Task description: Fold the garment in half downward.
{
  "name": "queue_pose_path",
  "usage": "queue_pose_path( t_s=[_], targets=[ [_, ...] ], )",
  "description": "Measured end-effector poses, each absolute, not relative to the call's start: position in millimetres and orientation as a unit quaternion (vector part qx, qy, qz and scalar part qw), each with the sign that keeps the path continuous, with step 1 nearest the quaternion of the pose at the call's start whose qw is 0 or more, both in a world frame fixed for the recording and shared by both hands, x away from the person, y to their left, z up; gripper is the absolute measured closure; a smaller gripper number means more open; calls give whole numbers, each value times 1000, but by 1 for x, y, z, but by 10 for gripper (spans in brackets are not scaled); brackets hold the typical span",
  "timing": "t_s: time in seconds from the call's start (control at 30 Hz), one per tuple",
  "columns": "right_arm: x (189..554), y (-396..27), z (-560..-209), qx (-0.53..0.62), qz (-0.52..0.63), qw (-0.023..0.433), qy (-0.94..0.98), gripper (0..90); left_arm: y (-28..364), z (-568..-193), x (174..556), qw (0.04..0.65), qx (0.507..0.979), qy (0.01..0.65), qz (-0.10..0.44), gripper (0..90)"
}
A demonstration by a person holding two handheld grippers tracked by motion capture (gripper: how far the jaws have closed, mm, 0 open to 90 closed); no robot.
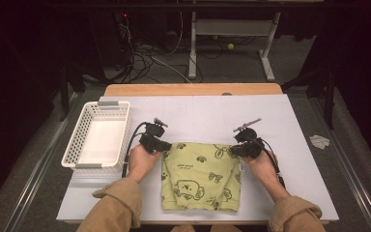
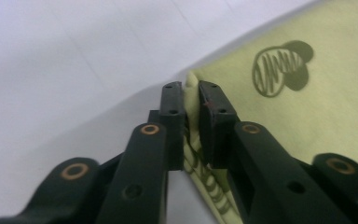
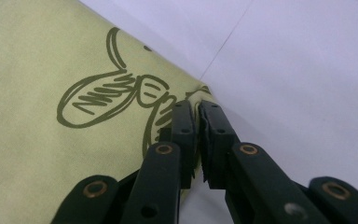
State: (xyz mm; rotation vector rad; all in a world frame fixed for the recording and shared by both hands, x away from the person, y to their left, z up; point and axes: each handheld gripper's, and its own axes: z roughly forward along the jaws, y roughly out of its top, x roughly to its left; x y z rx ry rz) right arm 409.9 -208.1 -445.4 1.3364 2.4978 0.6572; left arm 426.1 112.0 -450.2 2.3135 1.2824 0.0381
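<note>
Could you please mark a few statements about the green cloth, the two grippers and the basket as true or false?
1. The left gripper is shut on a far corner of the green cloth. True.
2. The right gripper hangs open above the table. False: it pinches the cloth's other far corner.
3. The white basket holds the cloth. False: the cloth lies on the table beside it.
4. The cloth bears dark printed drawings. True.
</note>
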Motion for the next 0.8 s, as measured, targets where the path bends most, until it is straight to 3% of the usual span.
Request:
queue_pose_path(
  t_s=[0.67,0.73,0.8],
  targets=[
    [446,-192,-434,456,245,137,845,866,129,-434,455,242,819,518,53,792],
    [451,-192,-439,461,239,132,844,851,127,-437,457,242,820,516,53,783],
    [451,-191,-441,466,239,130,842,778,125,-437,455,247,821,512,58,720]
  ],
)
